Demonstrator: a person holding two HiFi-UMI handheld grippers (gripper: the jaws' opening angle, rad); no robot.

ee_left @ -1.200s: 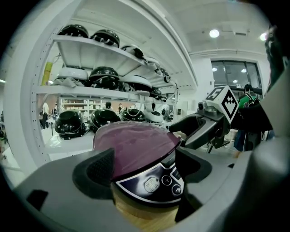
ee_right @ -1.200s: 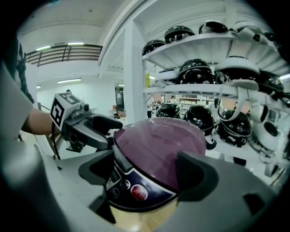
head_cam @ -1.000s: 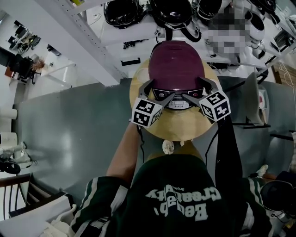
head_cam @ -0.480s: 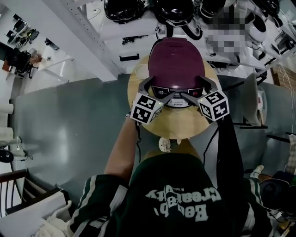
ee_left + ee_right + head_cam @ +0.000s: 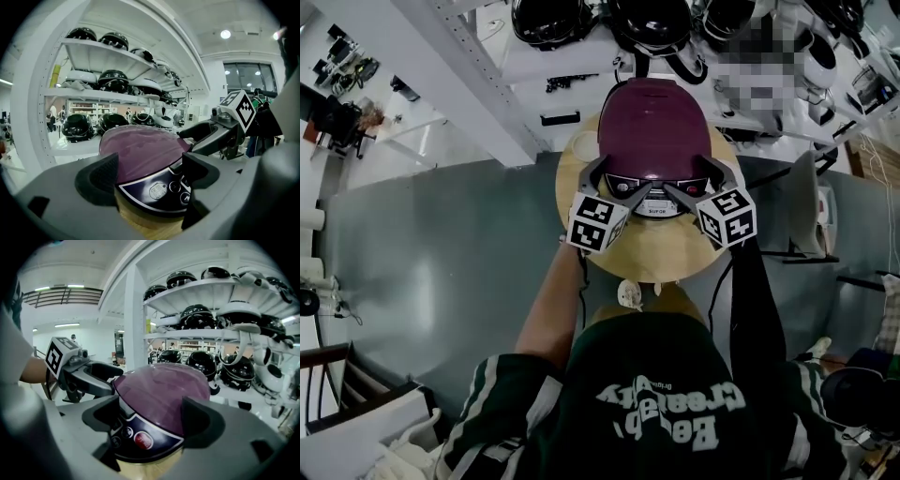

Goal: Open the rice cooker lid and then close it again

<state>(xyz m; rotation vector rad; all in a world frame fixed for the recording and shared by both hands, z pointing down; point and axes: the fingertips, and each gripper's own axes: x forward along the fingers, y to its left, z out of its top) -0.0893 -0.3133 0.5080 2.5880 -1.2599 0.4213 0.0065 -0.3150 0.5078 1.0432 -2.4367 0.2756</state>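
Two grippers: your left gripper (image 5: pixel 623 185) and your right gripper (image 5: pixel 692 183) stand at the front of the rice cooker (image 5: pixel 656 210), one at each front corner, with the tips turned toward each other.
Left fingers (image 5: pixel 101 180): wide apart and holding nothing. The left end of the control panel (image 5: pixel 159 190) lies between them and just ahead, and no pad presses on it.
Right fingers (image 5: pixel 201 420): also wide, closing a little at this moment. The right end of the panel with its red button (image 5: pixel 143 439) lies between them, and the pads do not touch it.
Lid: the purple lid (image 5: pixel 654 112) is down, just beyond both pairs of fingertips and a little above them.
Long axis: the cooker runs from the panel at your fingertips straight away from you. I judge the hinge is at the far end, so the front edge must go up.
Nearer hand: neither one, both are equally close.
Support: the cooker stands on the round wooden table (image 5: pixel 647 258).
Against one second ago: almost no change. Both grippers are at the same place by the panel, and the lid is closed as then.
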